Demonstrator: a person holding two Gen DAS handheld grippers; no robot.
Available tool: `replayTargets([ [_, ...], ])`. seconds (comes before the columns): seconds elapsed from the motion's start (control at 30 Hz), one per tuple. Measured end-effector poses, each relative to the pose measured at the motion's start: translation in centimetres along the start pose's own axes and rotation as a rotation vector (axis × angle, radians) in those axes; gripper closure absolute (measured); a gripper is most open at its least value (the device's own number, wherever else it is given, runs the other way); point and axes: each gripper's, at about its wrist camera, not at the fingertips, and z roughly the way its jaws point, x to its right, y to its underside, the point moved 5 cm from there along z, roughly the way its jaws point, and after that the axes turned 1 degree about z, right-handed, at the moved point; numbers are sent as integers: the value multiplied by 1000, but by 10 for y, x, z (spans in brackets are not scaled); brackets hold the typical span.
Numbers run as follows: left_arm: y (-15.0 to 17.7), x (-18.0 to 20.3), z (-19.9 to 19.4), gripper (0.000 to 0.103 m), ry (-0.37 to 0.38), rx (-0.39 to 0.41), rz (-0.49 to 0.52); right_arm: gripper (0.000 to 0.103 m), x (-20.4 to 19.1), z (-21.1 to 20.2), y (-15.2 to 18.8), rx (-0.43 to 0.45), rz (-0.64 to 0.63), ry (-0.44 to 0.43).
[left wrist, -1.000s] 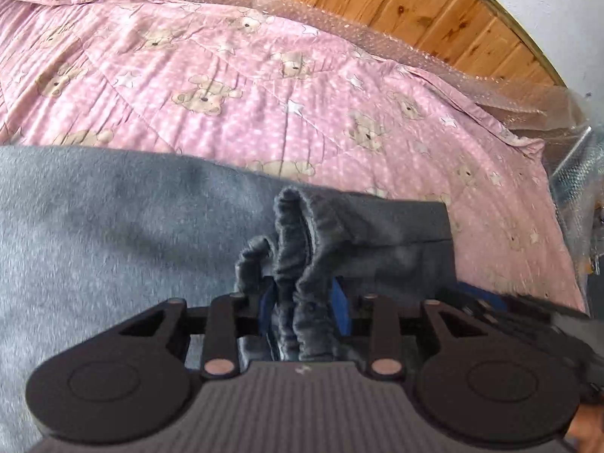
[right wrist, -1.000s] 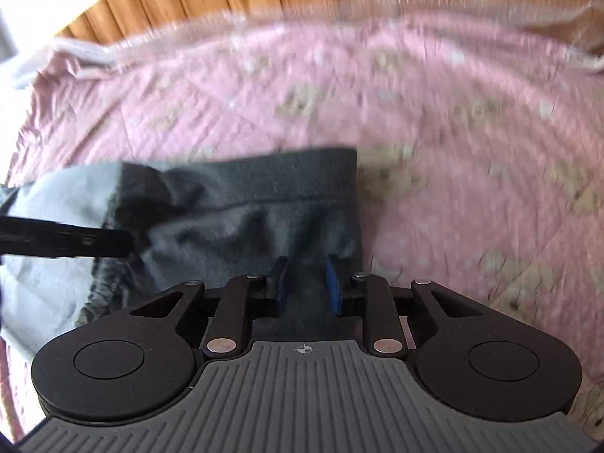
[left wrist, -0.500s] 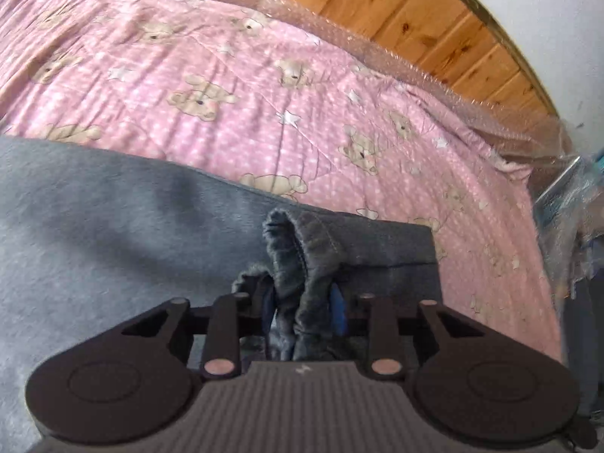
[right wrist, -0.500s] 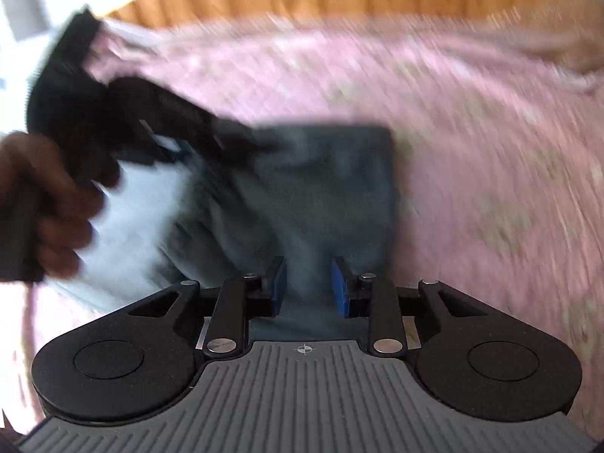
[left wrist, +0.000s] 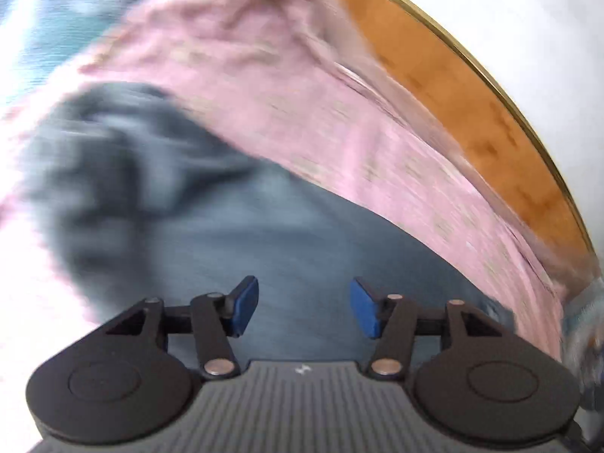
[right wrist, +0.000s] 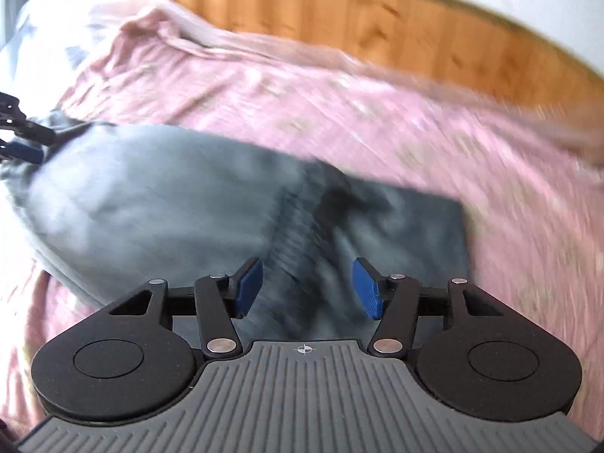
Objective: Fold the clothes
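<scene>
I see the pink bedspread (right wrist: 377, 120) under the grey trousers (right wrist: 170, 196), which lie near me, doubled over but rumpled; I judge smoothing and another fold remain. My left gripper (left wrist: 304, 307) and right gripper (right wrist: 307, 288) both hover fingers apart, gripping nothing.

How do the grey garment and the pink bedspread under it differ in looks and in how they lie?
The grey garment is plain and dark; the pink bedspread is pale with a faint, blurred pattern. The garment is a small heap with a folded flat corner; the bedspread covers the whole bed up to the wooden headboard. The garment lies on top, the bedspread beneath. Both are soft, rumpled cloth, and neither open gripper, left gripper or right gripper, holds either.
</scene>
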Motion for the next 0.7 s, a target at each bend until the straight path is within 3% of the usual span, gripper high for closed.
replayTargets([
  [0.1, -26, -93, -25, 40, -95, 81, -145, 40, -89, 11, -33, 18, -88, -86],
  [0.2, -46, -161, -20, 39, -84, 112, -251, 34, -195, 28, -61, 30, -192, -211],
  [0.3, -73, -192, -7, 36, -43, 145, -222, 22, -302, 46, -73, 47, -361, -292],
  [0.4, -97, -198, 18, 29, 33, 122, -158, 20, -396, 69, -78, 48, -521, -337],
  [0.43, -104, -200, 26, 22, 59, 114, -137, 20, -414, 79, -78, 36, -551, -336],
  [0.53, -114, -196, 53, 24, 153, 40, -86, 20, -451, 104, -81, -4, -603, -328],
  [0.6, -108, -190, 64, 57, 222, -23, -51, 21, -444, 109, -89, -36, -525, -334],
  [0.63, -106, -187, 67, 65, 241, -46, -39, 21, -434, 110, -94, -54, -457, -351],
  [0.7, -104, -183, 61, 67, 237, -36, -55, 24, -409, 114, -96, -91, -348, -356],
])
